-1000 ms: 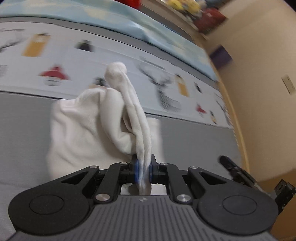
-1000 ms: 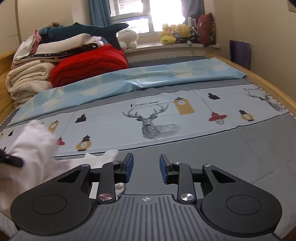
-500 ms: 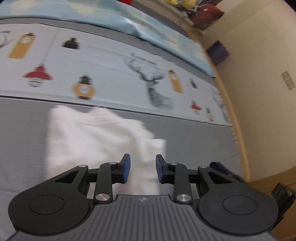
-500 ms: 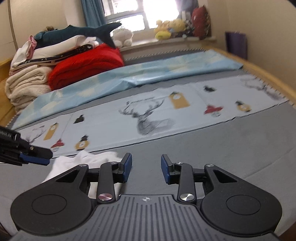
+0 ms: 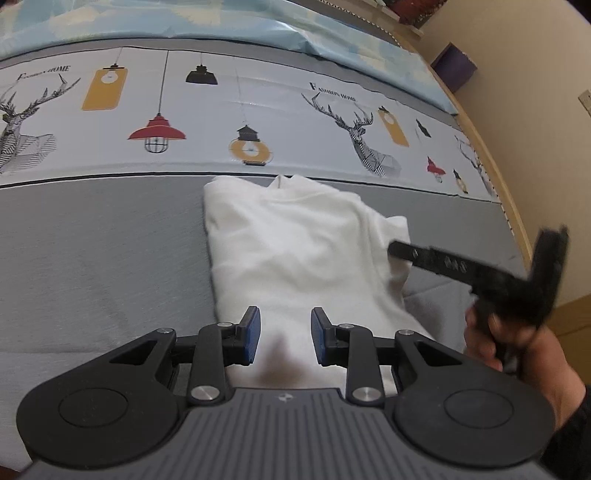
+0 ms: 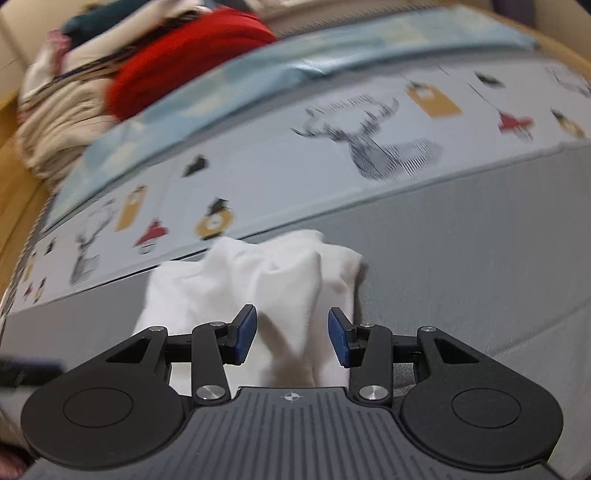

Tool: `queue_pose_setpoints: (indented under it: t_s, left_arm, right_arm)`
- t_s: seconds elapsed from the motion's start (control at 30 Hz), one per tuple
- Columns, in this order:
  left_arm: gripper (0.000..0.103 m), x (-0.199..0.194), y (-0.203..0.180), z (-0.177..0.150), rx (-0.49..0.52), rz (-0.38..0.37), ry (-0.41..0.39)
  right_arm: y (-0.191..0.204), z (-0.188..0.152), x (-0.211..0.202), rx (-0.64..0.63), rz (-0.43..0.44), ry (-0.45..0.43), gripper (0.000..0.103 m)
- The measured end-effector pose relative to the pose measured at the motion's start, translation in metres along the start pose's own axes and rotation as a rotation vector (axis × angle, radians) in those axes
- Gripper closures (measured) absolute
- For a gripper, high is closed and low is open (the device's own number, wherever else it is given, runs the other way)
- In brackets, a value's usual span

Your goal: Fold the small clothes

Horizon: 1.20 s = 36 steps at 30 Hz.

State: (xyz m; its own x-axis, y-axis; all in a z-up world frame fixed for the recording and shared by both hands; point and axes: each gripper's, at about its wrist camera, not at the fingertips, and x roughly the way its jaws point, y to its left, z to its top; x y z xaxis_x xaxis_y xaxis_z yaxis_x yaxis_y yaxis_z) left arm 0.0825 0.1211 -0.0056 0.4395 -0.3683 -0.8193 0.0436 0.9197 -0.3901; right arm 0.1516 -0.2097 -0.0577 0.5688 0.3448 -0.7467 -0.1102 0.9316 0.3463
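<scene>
A small white garment (image 5: 295, 251) lies partly folded on the grey bed cover (image 5: 92, 240), its collar at the far edge. My left gripper (image 5: 285, 339) is open and empty just above its near edge. In the left wrist view, the right gripper's fingers (image 5: 417, 255) reach in from the right over the garment's right side. In the right wrist view, the garment (image 6: 236, 280) lies bunched under my right gripper (image 6: 291, 341), which is open with nothing between its pads.
A printed sheet with deer and lamps (image 5: 221, 122) lies beyond the garment. A light blue sheet (image 5: 258, 22) lies behind it. Folded blankets and a red quilt (image 6: 177, 70) are stacked at the far left. The bed's wooden edge (image 5: 491, 155) runs along the right.
My left gripper opened and let the white garment drop flat on the bed. My right gripper has swung left and down over the garment's right side, staying open.
</scene>
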Motion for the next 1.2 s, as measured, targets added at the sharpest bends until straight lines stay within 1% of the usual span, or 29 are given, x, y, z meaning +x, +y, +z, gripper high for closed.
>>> queue_pose_setpoints:
  t_s: [0.03, 0.07, 0.1, 0.13, 0.2, 0.23, 0.27, 0.3, 0.37, 0.4, 0.43, 0.47, 0.53, 0.57, 0.6, 0.67, 0.7, 0.73, 0.77, 0.83, 0.87, 0.9, 0.93, 1.0, 1.03, 1.07, 1.1, 1.13, 1.2]
  left_arm:
    - [0.071, -0.001, 0.002, -0.001, 0.005, 0.002, 0.001]
    - [0.071, -0.002, 0.004, -0.002, 0.011, 0.003, 0.002]
    - [0.071, -0.003, 0.005, -0.003, 0.018, 0.003, 0.005]
    - [0.071, -0.002, 0.005, -0.004, 0.03, 0.002, 0.013]
    - [0.071, 0.003, 0.001, -0.006, 0.066, 0.004, 0.033]
    - [0.071, 0.006, -0.004, -0.008, 0.096, 0.004, 0.046]
    - [0.071, 0.009, -0.007, -0.009, 0.118, 0.001, 0.056]
    - [0.071, 0.012, -0.012, -0.011, 0.141, -0.004, 0.067]
    - [0.071, 0.018, -0.021, -0.013, 0.183, -0.012, 0.083]
    - [0.071, 0.021, -0.026, -0.014, 0.201, -0.018, 0.088]
    - [0.071, 0.023, -0.03, -0.014, 0.216, -0.027, 0.09]
    - [0.071, 0.025, -0.032, -0.014, 0.223, -0.035, 0.091]
    - [0.071, 0.031, -0.034, -0.015, 0.23, -0.055, 0.09]
    - [0.071, 0.037, -0.034, -0.017, 0.225, -0.063, 0.099]
    - [0.071, 0.045, -0.034, -0.019, 0.221, -0.054, 0.121]
    - [0.071, 0.064, -0.036, -0.023, 0.243, -0.016, 0.156]
    - [0.071, 0.072, -0.037, -0.025, 0.25, -0.014, 0.177]
    - [0.071, 0.083, -0.038, -0.028, 0.259, -0.003, 0.212]
    - [0.071, 0.094, -0.04, -0.032, 0.282, 0.024, 0.243]
    - [0.071, 0.107, -0.049, -0.038, 0.334, 0.061, 0.276]
    - [0.071, 0.11, -0.053, -0.04, 0.351, 0.064, 0.286]
    - [0.071, 0.111, -0.058, -0.041, 0.363, 0.059, 0.289]
    - [0.071, 0.109, -0.061, -0.039, 0.362, 0.049, 0.281]
    - [0.071, 0.1, -0.063, -0.034, 0.344, 0.01, 0.241]
    - [0.071, 0.096, -0.063, -0.032, 0.338, -0.009, 0.223]
    - [0.071, 0.096, -0.062, -0.032, 0.339, -0.011, 0.223]
    - [0.072, 0.1, -0.06, -0.034, 0.345, 0.006, 0.243]
    - [0.072, 0.109, -0.057, -0.039, 0.357, 0.041, 0.285]
    - [0.074, 0.121, -0.053, -0.05, 0.399, 0.088, 0.347]
  right_arm:
    - [-0.001, 0.001, 0.006, 0.027, -0.012, 0.004, 0.061]
    - [-0.002, 0.001, 0.009, 0.044, -0.011, 0.008, 0.071]
    - [-0.002, 0.002, 0.012, 0.051, 0.011, 0.009, 0.097]
    - [0.001, 0.003, 0.011, 0.046, 0.018, -0.014, 0.097]
    - [0.006, 0.008, 0.001, 0.031, 0.008, -0.133, 0.098]
    - [0.005, 0.009, -0.003, 0.044, 0.007, -0.176, 0.098]
    - [0.003, 0.011, -0.002, 0.058, -0.012, -0.183, 0.098]
    - [0.002, 0.011, 0.005, 0.057, -0.051, -0.158, 0.097]
    - [0.004, 0.009, 0.021, 0.023, -0.141, -0.073, 0.087]
    - [0.005, 0.008, 0.023, 0.002, -0.157, -0.063, 0.082]
    - [0.009, 0.008, 0.021, -0.036, -0.169, -0.07, 0.079]
    - [0.012, 0.006, 0.016, -0.068, -0.17, -0.081, 0.077]
    - [0.013, 0.003, 0.005, -0.111, -0.145, -0.083, 0.077]
    - [0.011, 0.0, 0.0, -0.116, -0.111, -0.061, 0.077]
    - [0.008, -0.002, -0.004, -0.117, -0.085, -0.037, 0.076]
    - [0.001, -0.005, -0.012, -0.118, -0.02, 0.023, 0.071]
    - [-0.001, -0.008, -0.017, -0.124, 0.013, 0.057, 0.064]
    - [-0.005, -0.013, -0.019, -0.137, 0.048, 0.109, 0.06]
    - [-0.005, -0.019, -0.02, -0.157, 0.067, 0.157, 0.06]
    - [-0.005, -0.033, -0.02, -0.238, 0.061, 0.24, 0.062]
    - [-0.002, -0.04, -0.021, -0.28, 0.065, 0.27, 0.069]
    - [-0.002, -0.044, -0.022, -0.306, 0.088, 0.292, 0.09]
    - [-0.002, -0.047, -0.026, -0.329, 0.118, 0.298, 0.099]
    - [-0.004, -0.047, -0.035, -0.343, 0.164, 0.283, 0.1]
    - [-0.007, -0.045, -0.039, -0.333, 0.177, 0.277, 0.1]
    - [-0.011, -0.045, -0.04, -0.319, 0.175, 0.286, 0.1]
    - [-0.014, -0.045, -0.038, -0.318, 0.157, 0.305, 0.1]
    - [-0.016, -0.046, -0.032, -0.327, 0.13, 0.334, 0.1]
    - [-0.019, -0.052, -0.018, -0.355, 0.068, 0.402, 0.099]
